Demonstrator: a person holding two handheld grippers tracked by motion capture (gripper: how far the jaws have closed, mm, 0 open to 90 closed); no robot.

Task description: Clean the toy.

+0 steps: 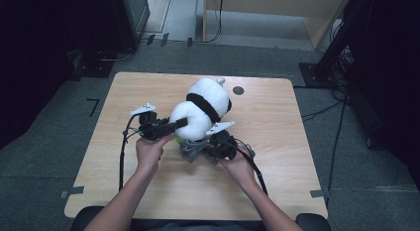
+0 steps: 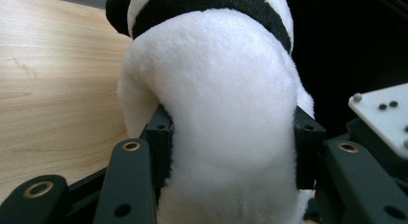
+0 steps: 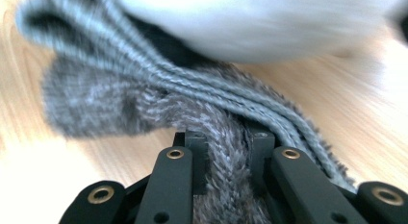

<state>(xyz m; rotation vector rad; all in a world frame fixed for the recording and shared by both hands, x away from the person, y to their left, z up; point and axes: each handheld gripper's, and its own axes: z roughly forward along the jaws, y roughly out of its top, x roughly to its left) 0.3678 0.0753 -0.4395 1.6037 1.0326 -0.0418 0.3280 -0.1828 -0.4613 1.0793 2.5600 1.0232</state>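
The left hand-held gripper (image 2: 233, 137) is clamping the plush panda (image 2: 226, 104), while the right hand-held gripper (image 3: 230, 142) is pinching the grey knitted garment (image 3: 144, 99) beneath it on the desk (image 1: 277, 161). Dressing appears underway; next, the knit probably needs stretching over the toy's body.

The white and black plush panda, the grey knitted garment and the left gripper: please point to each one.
White and black plush panda (image 1: 200, 112): high view, white body.
Grey knitted garment (image 3: 144, 101): right gripper view, ribbed fabric.
Left gripper (image 2: 231, 152): left gripper view, midway between its pads.
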